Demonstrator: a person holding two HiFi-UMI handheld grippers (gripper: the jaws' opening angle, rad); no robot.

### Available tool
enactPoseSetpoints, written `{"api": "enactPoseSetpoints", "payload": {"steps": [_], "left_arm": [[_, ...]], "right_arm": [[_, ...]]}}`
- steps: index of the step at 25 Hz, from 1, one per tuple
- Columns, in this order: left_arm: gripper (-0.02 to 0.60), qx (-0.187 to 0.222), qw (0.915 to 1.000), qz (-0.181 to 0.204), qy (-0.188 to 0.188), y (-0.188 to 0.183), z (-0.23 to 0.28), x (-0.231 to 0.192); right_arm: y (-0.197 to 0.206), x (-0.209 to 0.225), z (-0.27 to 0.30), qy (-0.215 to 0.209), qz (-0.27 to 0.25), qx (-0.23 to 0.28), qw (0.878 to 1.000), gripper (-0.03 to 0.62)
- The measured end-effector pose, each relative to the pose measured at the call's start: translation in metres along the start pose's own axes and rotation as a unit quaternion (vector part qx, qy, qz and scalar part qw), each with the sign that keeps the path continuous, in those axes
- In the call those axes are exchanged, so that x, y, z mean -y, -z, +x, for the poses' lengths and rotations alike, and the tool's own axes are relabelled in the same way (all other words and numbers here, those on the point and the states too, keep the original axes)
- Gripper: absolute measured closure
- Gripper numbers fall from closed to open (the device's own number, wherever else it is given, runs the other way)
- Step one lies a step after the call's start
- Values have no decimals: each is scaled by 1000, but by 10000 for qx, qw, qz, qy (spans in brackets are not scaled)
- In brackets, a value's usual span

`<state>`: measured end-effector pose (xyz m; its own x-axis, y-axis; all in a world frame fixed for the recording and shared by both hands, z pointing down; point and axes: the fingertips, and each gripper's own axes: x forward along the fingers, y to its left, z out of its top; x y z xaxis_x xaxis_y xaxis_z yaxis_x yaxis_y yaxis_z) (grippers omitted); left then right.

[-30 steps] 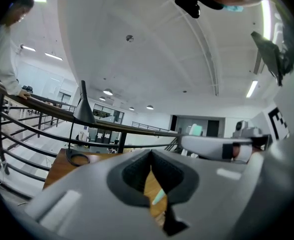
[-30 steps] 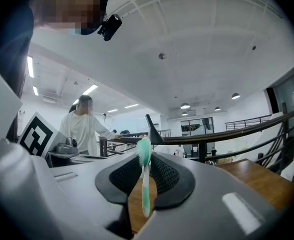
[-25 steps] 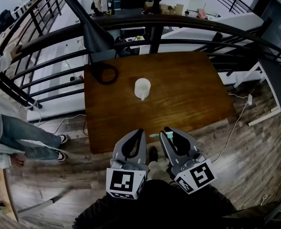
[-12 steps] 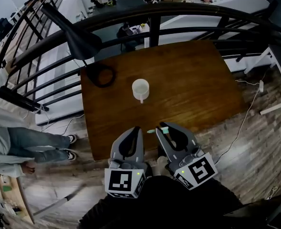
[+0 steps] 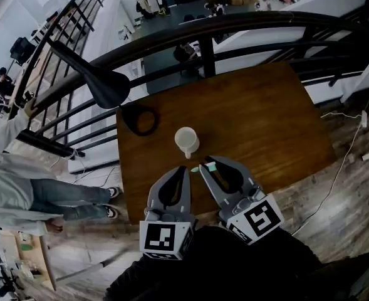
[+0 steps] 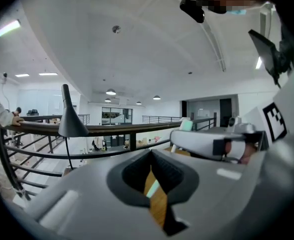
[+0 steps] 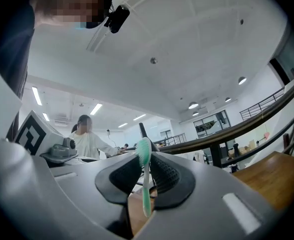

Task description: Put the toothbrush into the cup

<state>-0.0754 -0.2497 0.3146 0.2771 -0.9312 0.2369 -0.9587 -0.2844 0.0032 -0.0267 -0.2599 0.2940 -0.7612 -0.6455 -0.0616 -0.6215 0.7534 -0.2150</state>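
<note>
A white cup (image 5: 187, 141) with a handle stands upright near the middle of the brown wooden table (image 5: 259, 118). My right gripper (image 5: 204, 167) is shut on a pale green toothbrush (image 7: 146, 184), which stands between the pads with its head sticking up past the tips. In the head view the toothbrush (image 5: 210, 166) lies across the jaws just short of the cup, to its lower right. My left gripper (image 5: 180, 170) is beside it, shut with nothing in it, its tips over the table's near edge below the cup.
A black lamp has its ring base (image 5: 139, 119) on the table's far left corner and its shade (image 5: 106, 83) hanging over the railing (image 5: 247, 27). A person (image 5: 21, 187) stands at the left, off the table. The table's right half is bare wood.
Both grippers have moved forward from beyond the table's near edge to just short of the cup. The toothbrush stays gripped in the right one. The cup has not moved.
</note>
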Motion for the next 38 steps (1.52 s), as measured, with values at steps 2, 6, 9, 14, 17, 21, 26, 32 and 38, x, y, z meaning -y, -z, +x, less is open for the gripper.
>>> {"api": "enactPoseSetpoints", "payload": {"steps": [2,6,9,14,17,21,26,32,38], "left_arm": [[574,71,9997,89,-204,-5,6,-4],[574,150,9987,73,-474,-9,16,-11],[574,145,9972,53,-730,-8,14,-26],[574,57,9952,-283,-936,4,21,-54],[574,150,9951,-371,-902,2,32,-73],[574,145,9967,-535,-601,0,55,-83],[574,7,9961,-826,-325,7,74,-97],[574,-233,9940,-1053,-182,22,98,-113],[574,-576,9893,-1322,-205,48,116,-137]], "right_arm": [[-4,6,6,-174,-2,86,9998,537],[-6,13,22,-502,-33,131,9986,537],[-4,6,34,-756,-66,103,9971,537],[11,5,61,-887,-105,-69,9960,537],[13,11,77,-780,-203,-174,9966,537],[7,35,96,-364,-305,-256,9985,537],[18,50,112,0,-331,-578,9978,537],[43,64,134,121,-238,-913,9955,537],[87,67,159,32,-139,-1403,9900,536]]}}
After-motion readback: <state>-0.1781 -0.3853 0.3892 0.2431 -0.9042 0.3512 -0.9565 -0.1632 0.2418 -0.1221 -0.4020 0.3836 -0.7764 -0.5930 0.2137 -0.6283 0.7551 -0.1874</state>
